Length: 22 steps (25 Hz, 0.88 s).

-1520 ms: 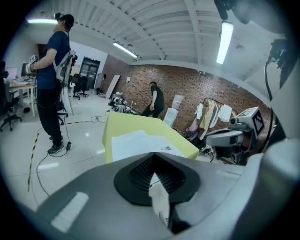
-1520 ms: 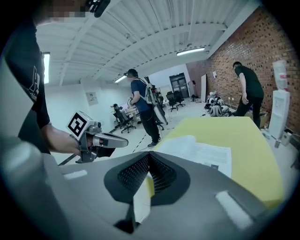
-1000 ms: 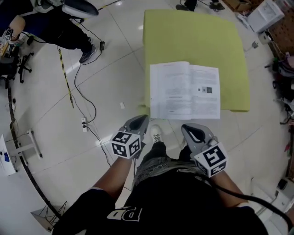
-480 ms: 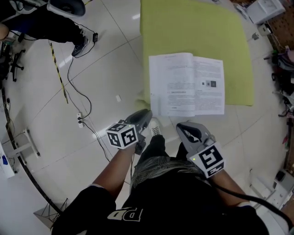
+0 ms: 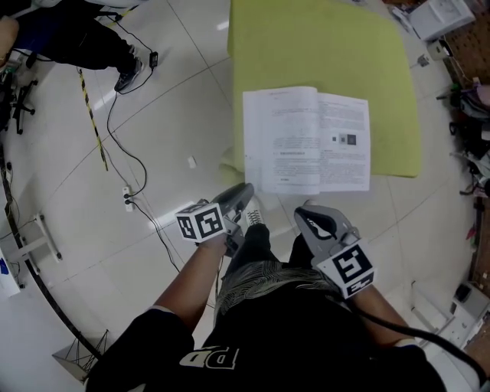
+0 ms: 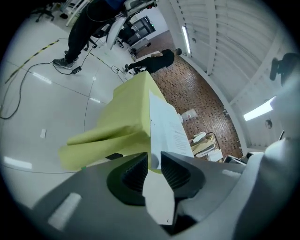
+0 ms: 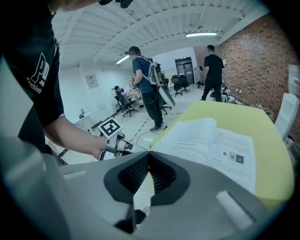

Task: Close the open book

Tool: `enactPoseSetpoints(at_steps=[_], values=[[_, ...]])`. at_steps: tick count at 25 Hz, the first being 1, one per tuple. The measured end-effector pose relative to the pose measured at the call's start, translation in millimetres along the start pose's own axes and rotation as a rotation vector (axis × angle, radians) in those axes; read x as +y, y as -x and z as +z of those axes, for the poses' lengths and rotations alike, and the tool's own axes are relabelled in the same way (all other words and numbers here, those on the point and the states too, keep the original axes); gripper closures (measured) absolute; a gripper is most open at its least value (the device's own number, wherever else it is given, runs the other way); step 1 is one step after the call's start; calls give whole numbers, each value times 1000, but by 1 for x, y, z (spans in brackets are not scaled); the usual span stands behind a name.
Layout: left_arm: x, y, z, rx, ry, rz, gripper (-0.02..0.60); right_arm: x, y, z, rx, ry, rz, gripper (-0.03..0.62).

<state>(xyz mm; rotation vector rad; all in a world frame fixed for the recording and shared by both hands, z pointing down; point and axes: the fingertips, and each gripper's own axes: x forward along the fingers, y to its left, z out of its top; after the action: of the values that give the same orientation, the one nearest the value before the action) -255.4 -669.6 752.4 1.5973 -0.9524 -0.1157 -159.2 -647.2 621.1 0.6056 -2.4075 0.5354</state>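
Observation:
An open book [image 5: 306,140] lies flat with white printed pages on a table under a yellow-green cloth [image 5: 321,46], near the table's front edge. Both grippers hover low in front of the table, short of the book. My left gripper [image 5: 239,196] is near the cloth's hanging front-left corner; its jaws stand a narrow gap apart with nothing between them [image 6: 154,157]. Past it I see the book [image 6: 168,126] edge-on. My right gripper [image 5: 308,220] sits below the book's middle, its tips touching and empty [image 7: 149,153]. The book [image 7: 211,143] lies just beyond them.
Cables [image 5: 115,145] and a power strip [image 5: 127,200] lie on the white floor at left. A seated person [image 5: 69,31] is at the far left. Boxes and clutter [image 5: 444,19] line the right side. Two people [image 7: 147,79] [image 7: 213,70] stand beyond the table.
My left gripper has risen and moved forward toward the table's front-left corner. The right gripper has barely shifted. The book stays open.

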Motion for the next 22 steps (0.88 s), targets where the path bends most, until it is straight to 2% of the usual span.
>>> enactPoseSetpoints(at_steps=[8,14,22], values=[[-9,4,5,-88,137,-36,554,-13,15,-3,4,-78,-7,586],[-31,13,13,-162,135,-36,571,-16,30,9,-32,-31,28,586],[-76,20,18,-237,77,-28,572,-30,74,28,-134,-74,74,586]])
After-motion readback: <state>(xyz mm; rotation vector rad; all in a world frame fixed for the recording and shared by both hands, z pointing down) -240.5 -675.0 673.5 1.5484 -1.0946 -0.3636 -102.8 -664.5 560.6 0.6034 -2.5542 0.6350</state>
